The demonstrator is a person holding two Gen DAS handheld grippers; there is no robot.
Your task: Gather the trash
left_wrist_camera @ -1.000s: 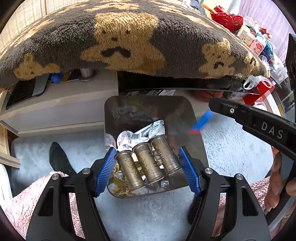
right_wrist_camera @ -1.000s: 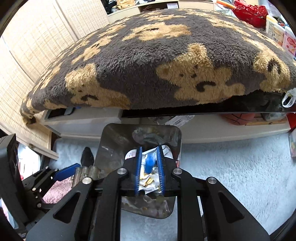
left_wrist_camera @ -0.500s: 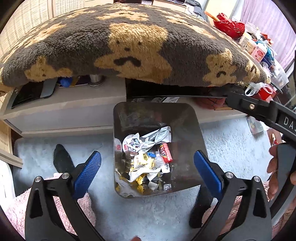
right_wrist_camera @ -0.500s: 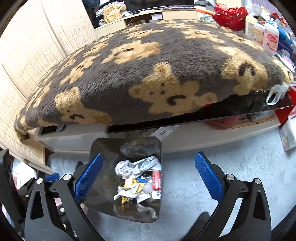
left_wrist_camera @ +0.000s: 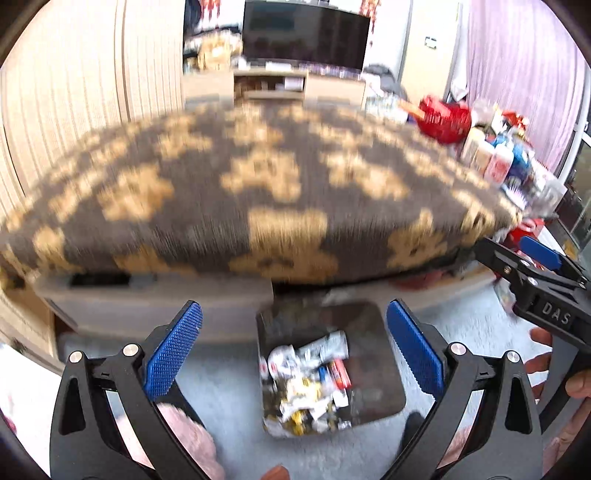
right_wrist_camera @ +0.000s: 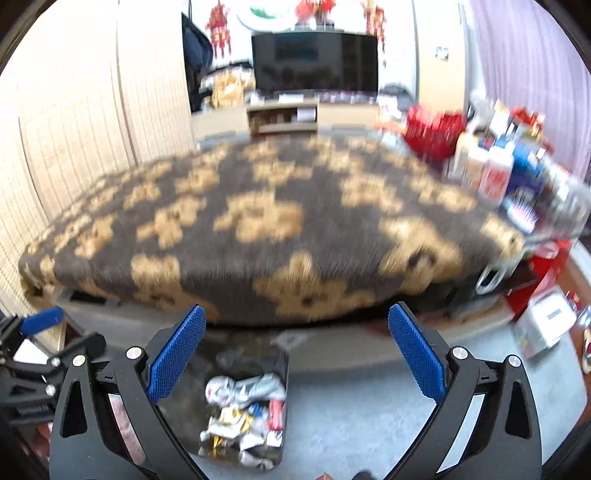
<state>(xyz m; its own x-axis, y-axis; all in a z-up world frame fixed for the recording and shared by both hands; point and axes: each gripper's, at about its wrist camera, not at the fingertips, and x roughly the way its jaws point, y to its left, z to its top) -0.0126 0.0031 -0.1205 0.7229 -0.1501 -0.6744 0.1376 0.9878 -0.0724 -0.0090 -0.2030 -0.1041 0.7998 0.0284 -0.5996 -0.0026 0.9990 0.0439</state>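
Note:
A shiny metal trash bin (left_wrist_camera: 373, 332) stands on the pale carpet below me, holding several crumpled wrappers (left_wrist_camera: 310, 384). It also shows in the right wrist view (right_wrist_camera: 255, 362) with the wrappers (right_wrist_camera: 243, 410) inside. My left gripper (left_wrist_camera: 295, 354) is open and empty, raised above the bin. My right gripper (right_wrist_camera: 295, 354) is open and empty, raised above and to the right of the bin. The right gripper also shows in the left wrist view (left_wrist_camera: 535, 266), and the left gripper in the right wrist view (right_wrist_camera: 33, 332).
A low table under a grey bear-print blanket (left_wrist_camera: 258, 184) fills the middle. Bottles and a red basket (left_wrist_camera: 447, 118) crowd its right end. A TV (left_wrist_camera: 306, 35) on a stand is at the back. White boxes (right_wrist_camera: 543, 325) lie on the carpet at right.
Both grippers opened and dropped their loads into the bin: the left let go of brass binoculars, the right a small wrapper. Both then rose and tilted up toward the room.

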